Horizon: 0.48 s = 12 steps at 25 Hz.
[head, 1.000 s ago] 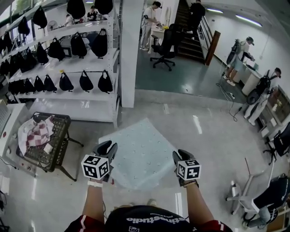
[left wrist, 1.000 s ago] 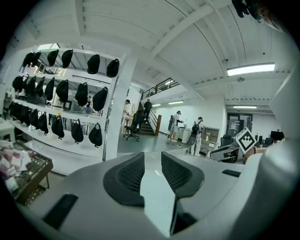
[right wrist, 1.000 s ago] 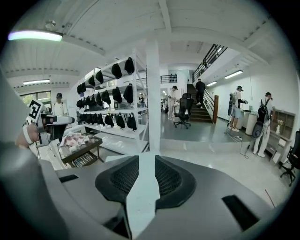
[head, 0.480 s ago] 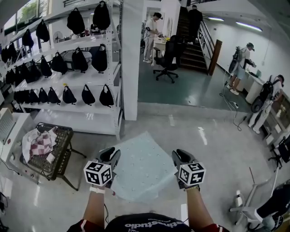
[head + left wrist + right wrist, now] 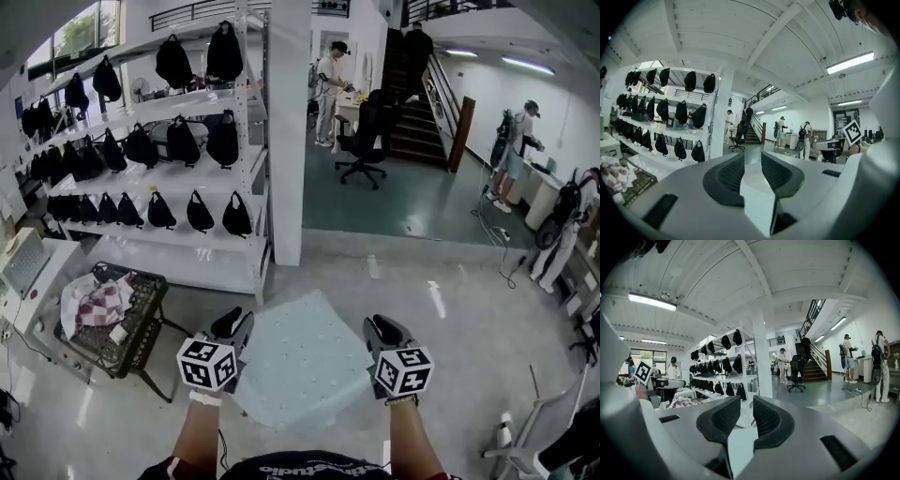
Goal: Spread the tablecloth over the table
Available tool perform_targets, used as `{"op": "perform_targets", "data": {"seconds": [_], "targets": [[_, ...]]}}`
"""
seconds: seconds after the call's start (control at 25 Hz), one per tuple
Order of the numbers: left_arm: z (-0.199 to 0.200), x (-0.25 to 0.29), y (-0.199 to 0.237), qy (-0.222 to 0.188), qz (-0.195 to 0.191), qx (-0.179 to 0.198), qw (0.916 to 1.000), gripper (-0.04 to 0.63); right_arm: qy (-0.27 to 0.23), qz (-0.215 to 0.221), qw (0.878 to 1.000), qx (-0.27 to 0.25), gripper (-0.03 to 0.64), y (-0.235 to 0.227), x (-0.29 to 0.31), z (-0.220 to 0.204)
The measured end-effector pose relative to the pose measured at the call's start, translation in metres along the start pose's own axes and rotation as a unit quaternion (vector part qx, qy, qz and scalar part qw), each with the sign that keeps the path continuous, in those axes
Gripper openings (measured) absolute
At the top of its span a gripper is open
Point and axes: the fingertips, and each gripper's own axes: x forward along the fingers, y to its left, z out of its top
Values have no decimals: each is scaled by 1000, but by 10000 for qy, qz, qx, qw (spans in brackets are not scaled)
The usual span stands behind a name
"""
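- left gripper (image 5: pixel 234 328): clamped on the near-left edge of the tablecloth (image 5: pixel 300 366). The left gripper view shows pale cloth pinched low between the pads, with a gap above it.
- right gripper (image 5: pixel 380 330): jaws have just been closing, cloth edge between them, grasping the near-right edge. The bite looks shallow in the right gripper view.
- tablecloth: pale blue-green sheet held in the air between the 2 grippers, 1 corner pointing away, over bare floor (image 5: pixel 422 281). No table shows in any view. Can't tell if it's fully unfolded.
- risk 1: with a shallow bite, a sharp flick could pull the edge out and 1 side drops to the floor.
- risk 2: both grips are on the near side and the rest is unsupported, so the cloth may fold on itself and land creased or skewed.
- risk 3: wire basket cart (image 5: pixel 117 319) holding a checked cloth (image 5: pixel 98 305) is near on the left. A wide swing could snag it.
- risk 4: with the table out of sight, the throw can't be aimed yet.
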Motion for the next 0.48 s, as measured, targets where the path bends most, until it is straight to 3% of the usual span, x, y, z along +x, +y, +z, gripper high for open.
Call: {"op": "perform_targets", "data": {"seconds": [0.28,0.48], "targets": [[11,-13,18,-189,490,121,9985,124,-226,-15,9997,-97,109,5,5,19],[15,-15,18,-287,592,141,9977,124,-268,-37,9995,-170,109,2,5,23]]}}
